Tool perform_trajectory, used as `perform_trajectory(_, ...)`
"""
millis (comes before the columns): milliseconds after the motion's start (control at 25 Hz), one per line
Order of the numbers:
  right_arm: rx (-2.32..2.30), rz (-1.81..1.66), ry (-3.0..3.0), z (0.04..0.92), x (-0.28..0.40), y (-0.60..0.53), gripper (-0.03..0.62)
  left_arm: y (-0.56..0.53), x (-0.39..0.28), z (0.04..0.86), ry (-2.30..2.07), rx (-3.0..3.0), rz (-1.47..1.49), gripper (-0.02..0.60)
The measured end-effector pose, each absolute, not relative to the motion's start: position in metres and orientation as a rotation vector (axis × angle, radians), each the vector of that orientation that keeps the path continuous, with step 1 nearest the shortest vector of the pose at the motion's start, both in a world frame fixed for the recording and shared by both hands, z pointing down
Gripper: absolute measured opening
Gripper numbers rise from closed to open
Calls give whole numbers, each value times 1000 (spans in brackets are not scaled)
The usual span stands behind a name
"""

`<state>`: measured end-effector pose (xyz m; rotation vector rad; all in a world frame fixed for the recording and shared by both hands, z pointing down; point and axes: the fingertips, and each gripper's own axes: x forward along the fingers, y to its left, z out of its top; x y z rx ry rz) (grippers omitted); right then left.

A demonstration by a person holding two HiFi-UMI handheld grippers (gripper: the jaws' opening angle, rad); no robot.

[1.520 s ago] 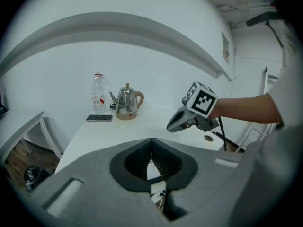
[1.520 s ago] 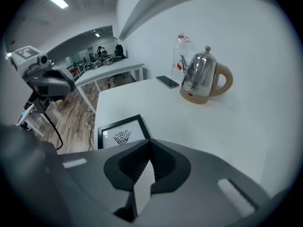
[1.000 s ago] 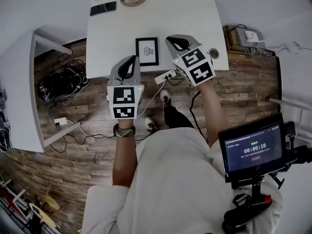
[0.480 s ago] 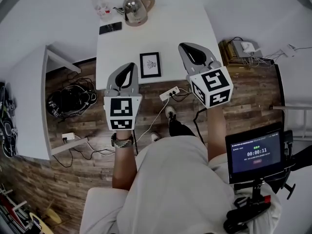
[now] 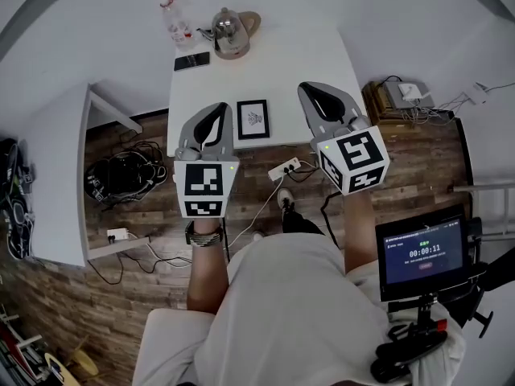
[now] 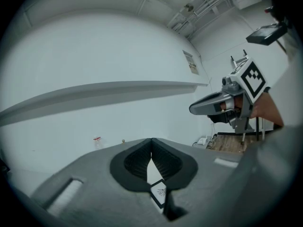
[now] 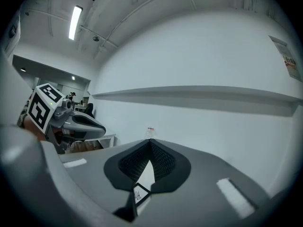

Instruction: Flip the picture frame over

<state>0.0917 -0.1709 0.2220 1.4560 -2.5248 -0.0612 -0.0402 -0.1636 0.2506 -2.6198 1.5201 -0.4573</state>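
Note:
The picture frame [image 5: 253, 119], black-edged with a small drawing on white, lies face up near the front edge of the white table [image 5: 298, 55]. Both grippers hang in the air in front of that edge, apart from the frame. My left gripper [image 5: 216, 111] is to the frame's left, my right gripper [image 5: 319, 88] to its right. Each is shut with nothing held. In the left gripper view the shut left gripper [image 6: 151, 141] shows the frame [image 6: 160, 192] through the gap behind its pads. The right gripper [image 7: 150, 141] shows the frame [image 7: 138, 193] the same way.
At the table's far edge stand a kettle [image 5: 229, 24], a plastic bottle [image 5: 179, 21] and a dark phone [image 5: 191, 60]. A power strip [image 5: 288, 168] and cables lie on the wooden floor below. A second white table [image 5: 48, 175] is at the left, a screen [image 5: 421, 252] at the right.
Both grippers have risen and stay shut. The head view has tilted, so the table and frame sit lower in the picture. The frame has not moved on the table.

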Motion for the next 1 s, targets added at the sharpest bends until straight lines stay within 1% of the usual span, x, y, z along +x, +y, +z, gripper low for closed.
perform_trajectory(1000, 1512, -13, -2459, 235, 112, -178, 2, -169, -40, 245, 1512, -2623, -428, 5)
